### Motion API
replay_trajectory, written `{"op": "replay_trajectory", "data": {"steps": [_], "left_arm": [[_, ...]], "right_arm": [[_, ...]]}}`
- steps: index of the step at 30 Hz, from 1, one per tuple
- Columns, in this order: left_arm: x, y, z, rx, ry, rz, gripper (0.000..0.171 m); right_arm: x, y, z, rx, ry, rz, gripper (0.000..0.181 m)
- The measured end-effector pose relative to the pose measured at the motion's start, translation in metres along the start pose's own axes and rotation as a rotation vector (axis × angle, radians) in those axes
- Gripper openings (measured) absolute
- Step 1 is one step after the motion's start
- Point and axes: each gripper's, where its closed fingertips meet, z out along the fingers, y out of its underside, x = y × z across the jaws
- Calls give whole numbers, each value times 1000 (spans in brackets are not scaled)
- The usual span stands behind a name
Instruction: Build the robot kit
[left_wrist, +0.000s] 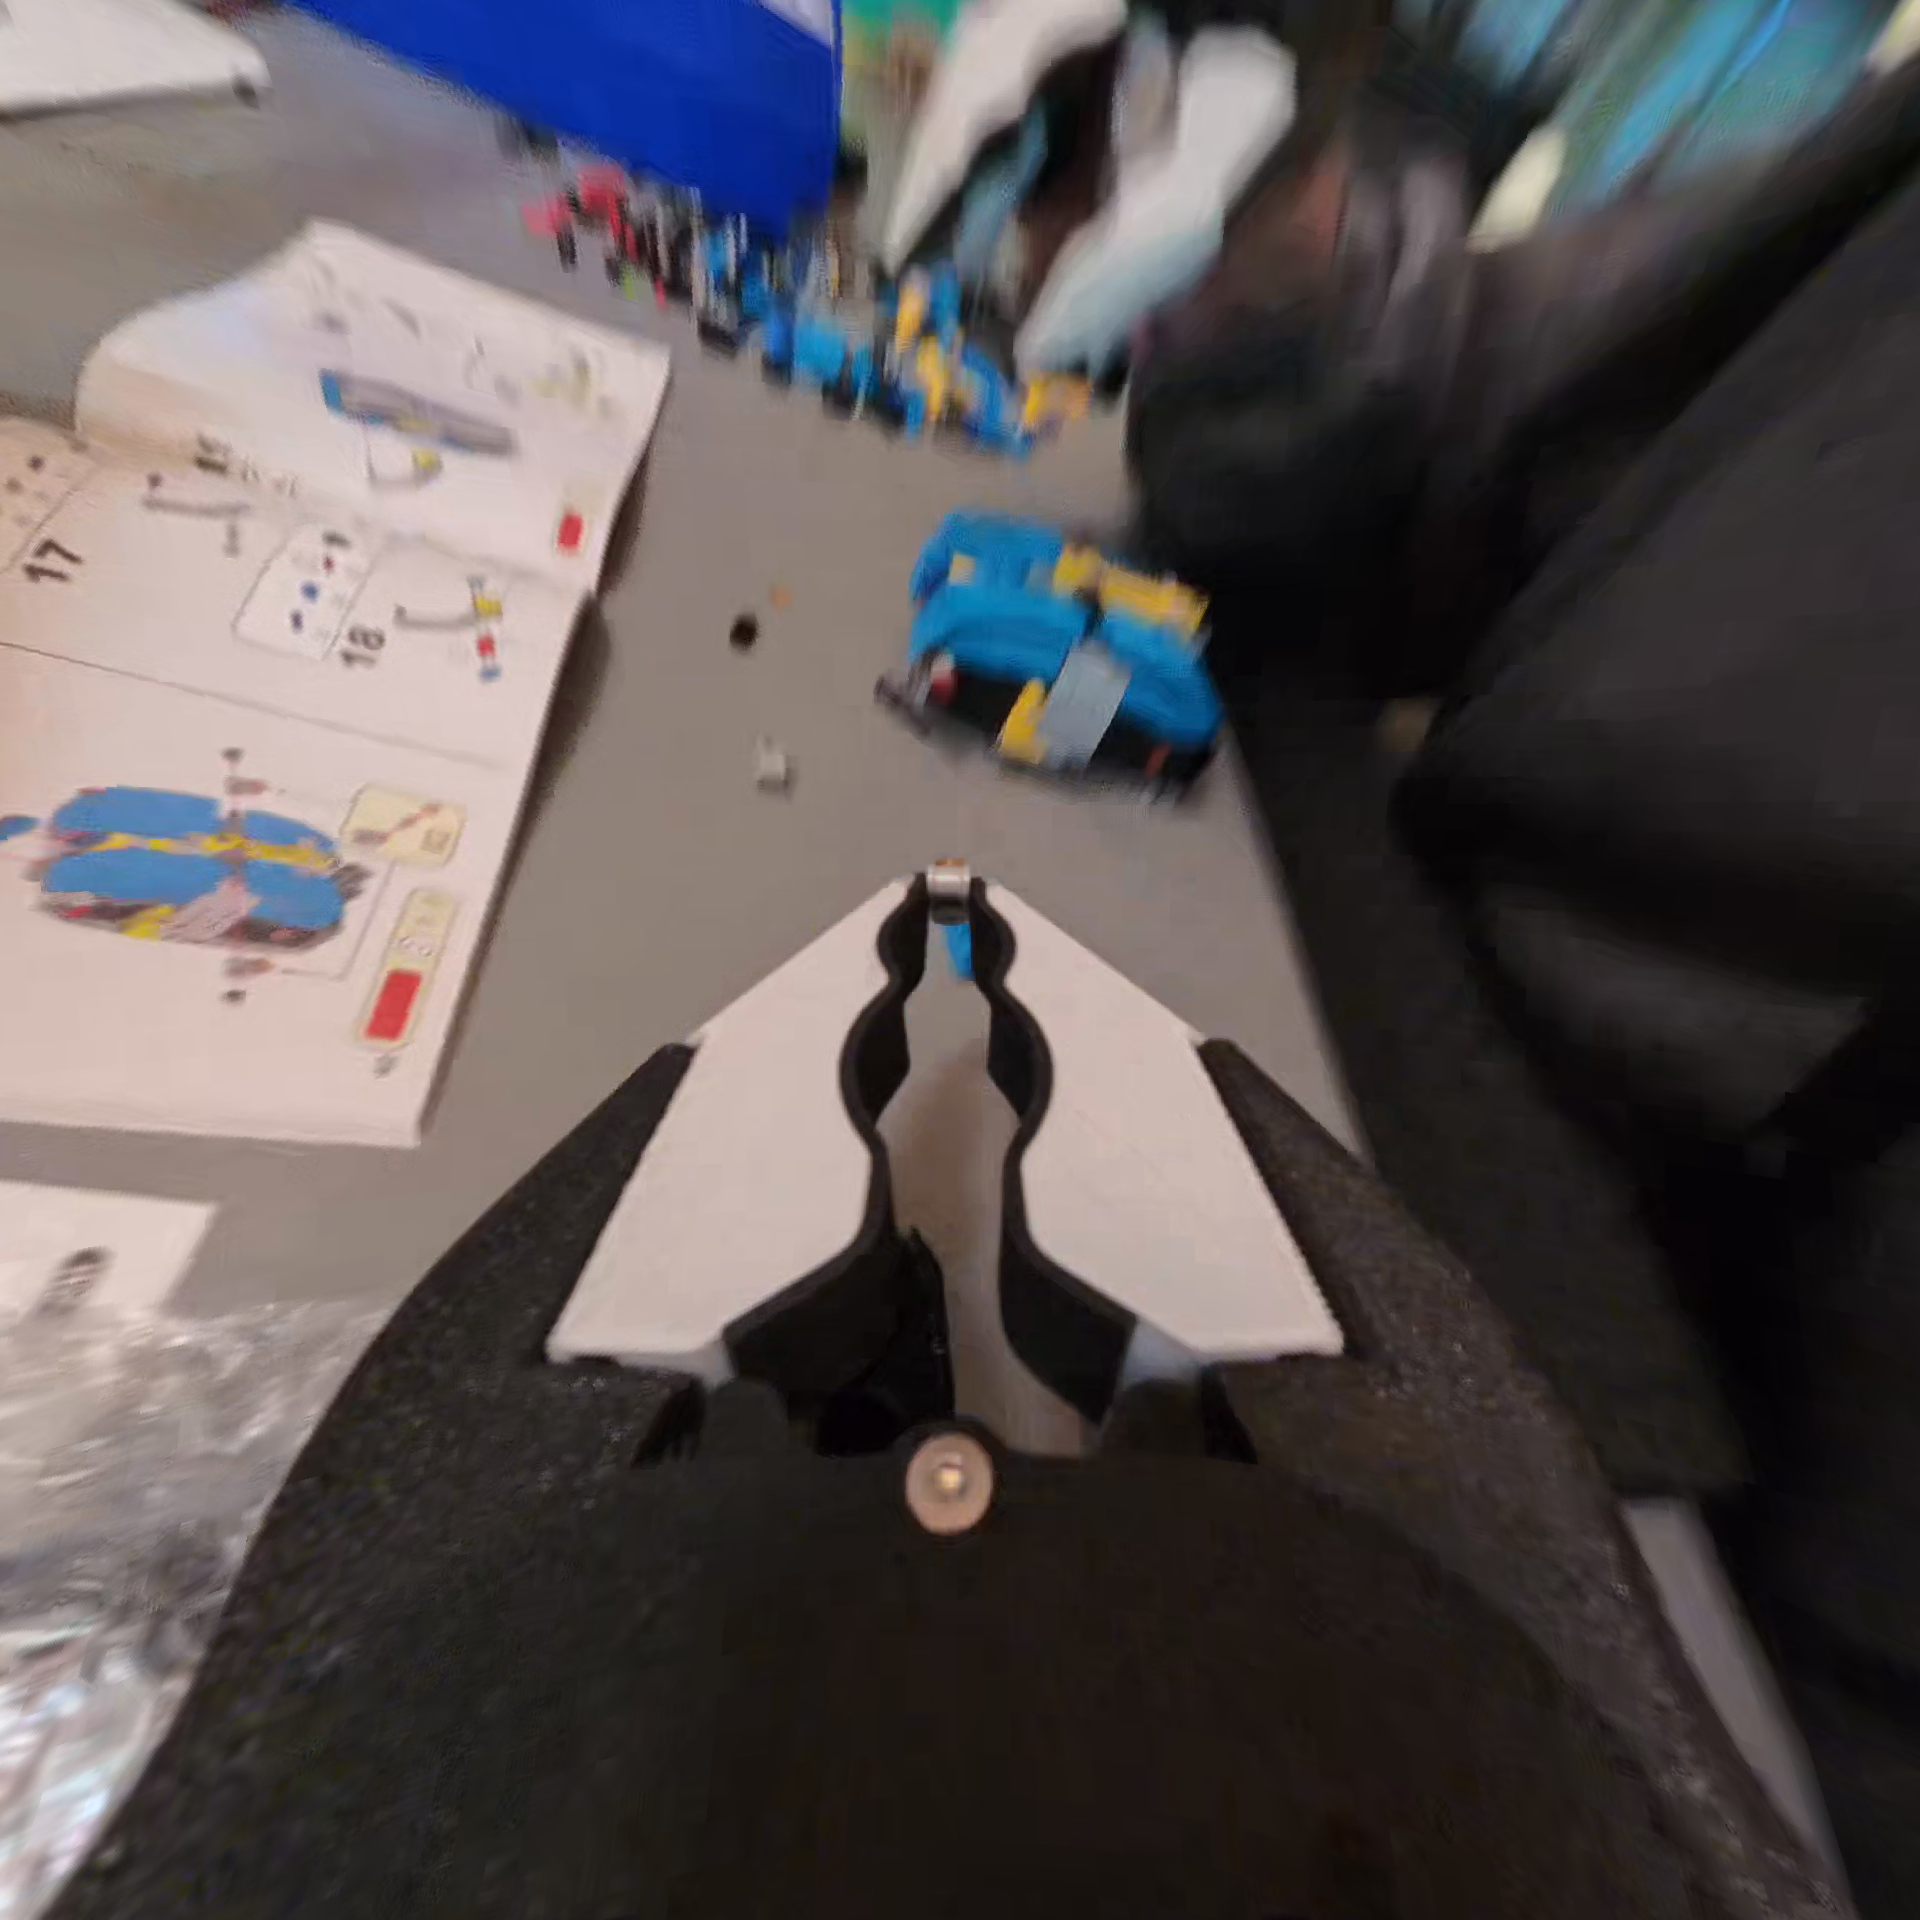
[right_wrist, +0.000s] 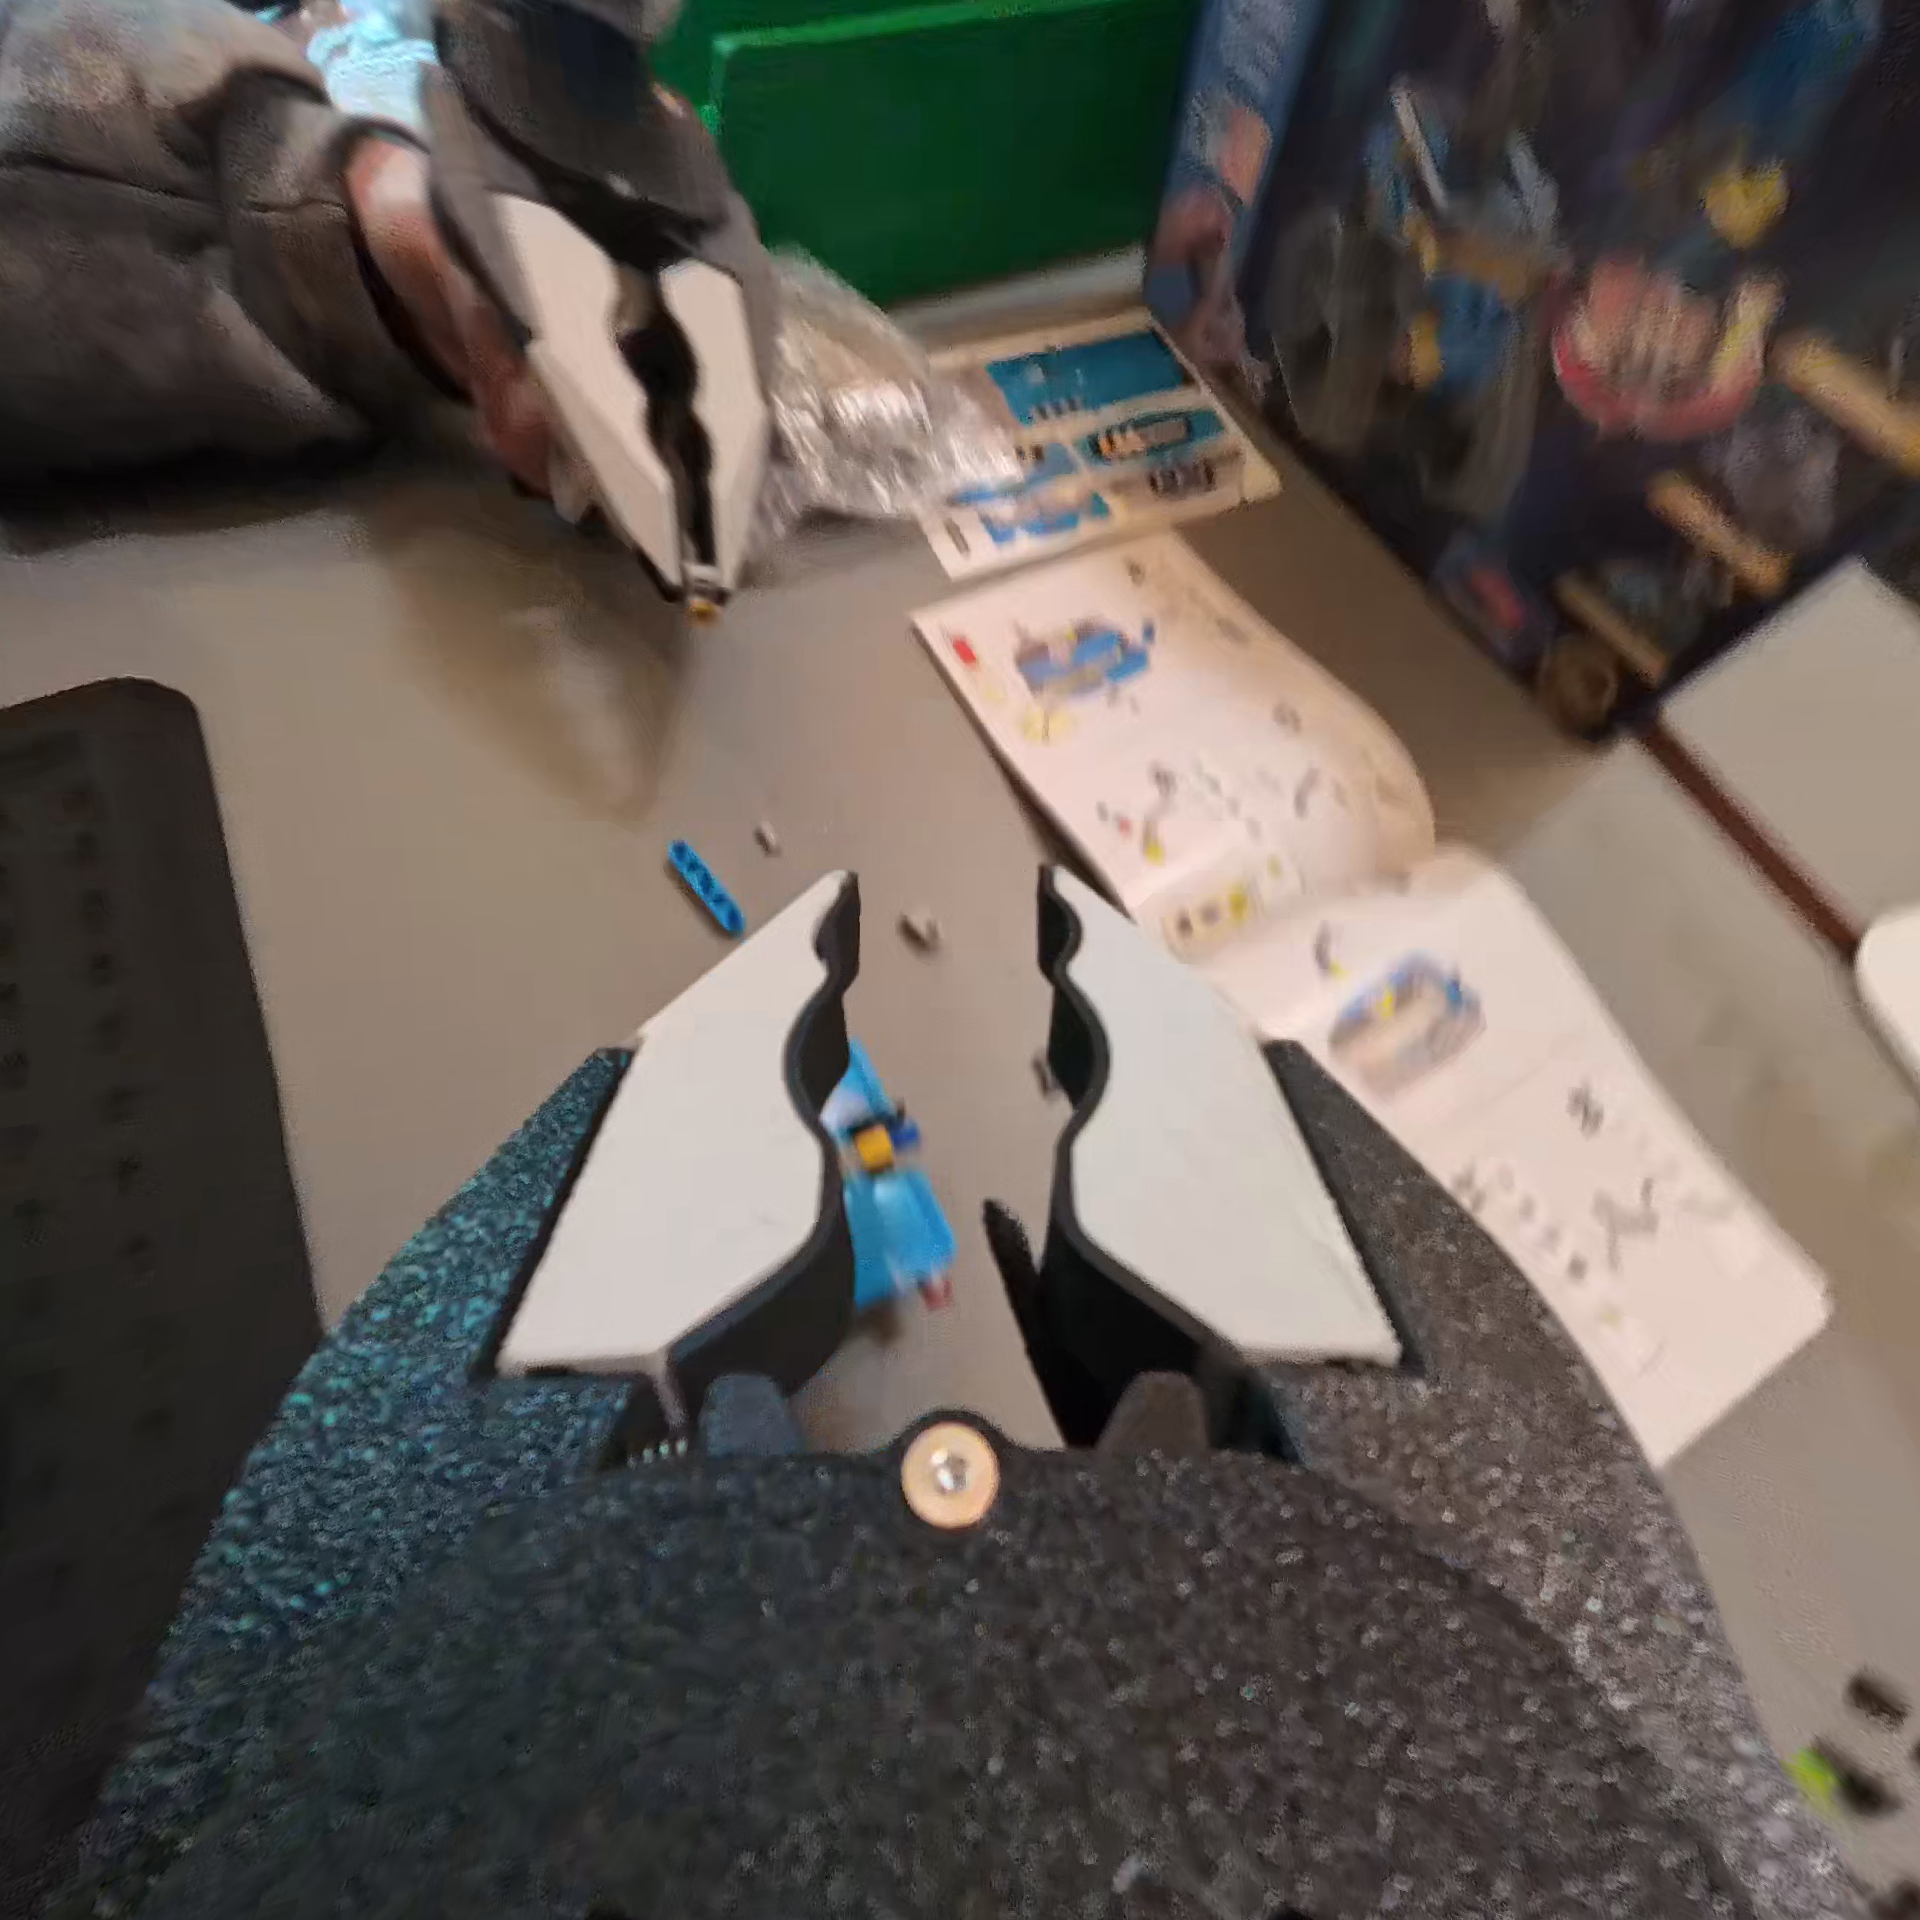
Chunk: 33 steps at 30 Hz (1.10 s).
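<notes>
My left gripper (left_wrist: 948, 883) is shut on a small grey brick piece (left_wrist: 948, 891) pinched at its very tips, above the grey table (left_wrist: 727, 935). It also shows in the right wrist view (right_wrist: 707, 587), held by a person's hand, with the piece at its tips. A blue and yellow brick model (left_wrist: 1060, 644) lies ahead of it to the right. My right gripper (right_wrist: 948, 909) is open and empty, low over the table. A small grey piece (right_wrist: 920, 928) lies between its tips. The blue model (right_wrist: 891, 1195) lies under its left finger. A blue beam (right_wrist: 707, 899) lies just to its left.
An open instruction booklet (left_wrist: 312, 675) lies to the left; it also shows in the right wrist view (right_wrist: 1195, 748). Loose small pieces (left_wrist: 771, 764) and a pile of bricks (left_wrist: 883, 353) are on the table. There is a black mat (right_wrist: 104, 1039), a clear plastic bag (right_wrist: 862, 416), a green bin (right_wrist: 935, 135) and a printed box (right_wrist: 1558, 312). Some 15 centimetres of space lies between my two pairs of fingers.
</notes>
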Motion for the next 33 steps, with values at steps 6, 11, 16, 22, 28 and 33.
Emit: {"op": "replay_trajectory", "data": {"steps": [6, 11, 16, 22, 28, 33], "left_arm": [[4, 36, 11, -312, 17, 209, 7], [13, 51, 21, -432, 88, 250, 7], [11, 64, 22, -493, 63, 293, 7], [5, 76, 21, -530, 22, 306, 7], [7, 78, 19, -525, 7, 321, 7], [8, 80, 21, -527, 12, 309, 14]], "right_arm": [[41, 64, -36, 150, -76, 337, 25], [50, 75, -30, 230, -54, 362, 22], [50, 75, -25, 198, 21, 256, 14], [51, 86, -15, 132, 58, 217, 10], [54, 88, -13, 119, 79, 202, 8], [54, 91, -10, 95, 90, 177, 6]]}}
